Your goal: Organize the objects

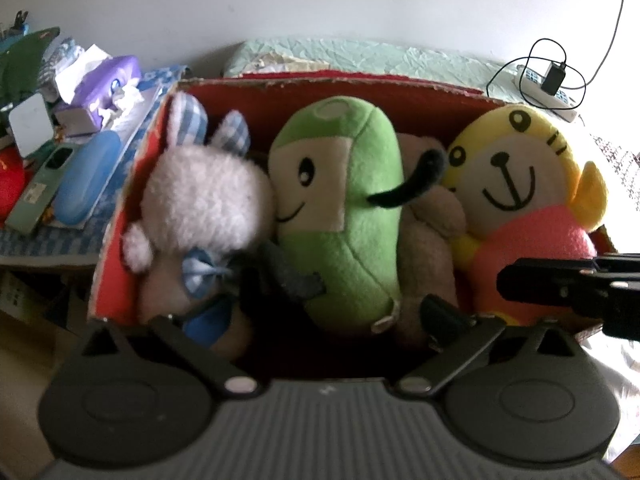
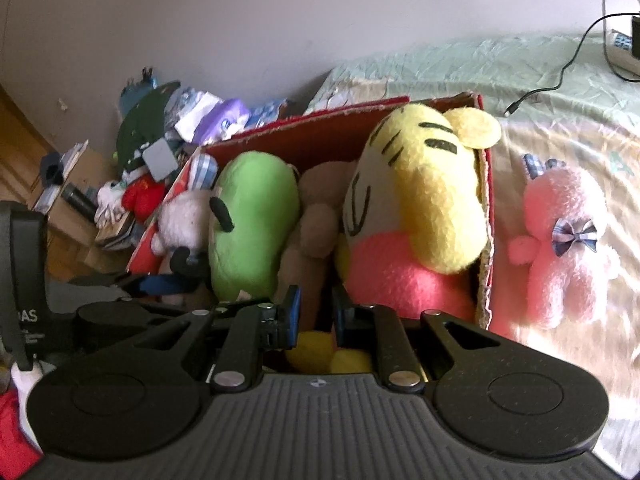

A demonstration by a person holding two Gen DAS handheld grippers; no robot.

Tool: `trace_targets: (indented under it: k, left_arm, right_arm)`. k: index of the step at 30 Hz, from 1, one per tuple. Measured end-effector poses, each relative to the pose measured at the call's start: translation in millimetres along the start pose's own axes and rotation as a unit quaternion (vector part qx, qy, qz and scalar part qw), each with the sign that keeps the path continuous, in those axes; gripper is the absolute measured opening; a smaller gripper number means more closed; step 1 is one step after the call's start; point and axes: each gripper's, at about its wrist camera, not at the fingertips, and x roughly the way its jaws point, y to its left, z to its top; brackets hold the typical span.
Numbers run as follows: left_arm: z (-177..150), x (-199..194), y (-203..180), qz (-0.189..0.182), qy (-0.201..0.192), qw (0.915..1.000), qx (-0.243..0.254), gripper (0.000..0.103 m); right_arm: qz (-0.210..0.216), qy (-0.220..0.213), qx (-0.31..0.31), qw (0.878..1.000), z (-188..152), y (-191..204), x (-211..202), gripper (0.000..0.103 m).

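A red cardboard box (image 1: 340, 80) (image 2: 320, 120) on the bed holds a white bunny (image 1: 200, 200), a green plush (image 1: 344, 208), a brown plush (image 1: 428, 240) and a yellow tiger in pink (image 1: 516, 184), packed side by side. My left gripper (image 1: 304, 316) is open wide over the box's near side, with the green plush's lower end between its fingers and untouched. My right gripper (image 2: 316, 308) hangs at the near edge, its jaws a narrow gap apart with nothing seen pinched; its right finger lies against the tiger (image 2: 420, 200). A pink bunny (image 2: 560, 232) lies on the bed, right of the box.
Left of the box is a cluttered stand with a purple tissue box (image 1: 108, 84) and a blue case (image 1: 84, 176). A power strip (image 1: 548, 84) with a charger and cable (image 2: 560, 84) lies at the bed's far right. The bedsheet (image 2: 520, 80) stretches beyond the pink bunny.
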Motion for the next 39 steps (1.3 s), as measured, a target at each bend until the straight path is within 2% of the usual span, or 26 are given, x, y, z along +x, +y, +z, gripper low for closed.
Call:
trace_targets:
  k: [12, 28, 39]
  left_arm:
    - [-0.1, 0.2, -0.7, -0.002, -0.003, 1.0, -0.002, 0.101]
    - [-1.8, 1.7, -0.3, -0.003, -0.014, 0.9999, -0.005, 0.102]
    - [-3.6, 1.1, -0.4, -0.004, -0.017, 0.9998, -0.002, 0.102]
  right_arm:
    - [-0.008, 0.023, -0.027, 0.999, 2.2, 4.3, 3.9, 0.015]
    - [0.03, 0.034, -0.073, 0.996, 3.2, 3.4, 6.6, 0.016]
    - [0.023, 0.031, -0.078, 0.996, 2.2, 4.2, 7.6, 0.017]
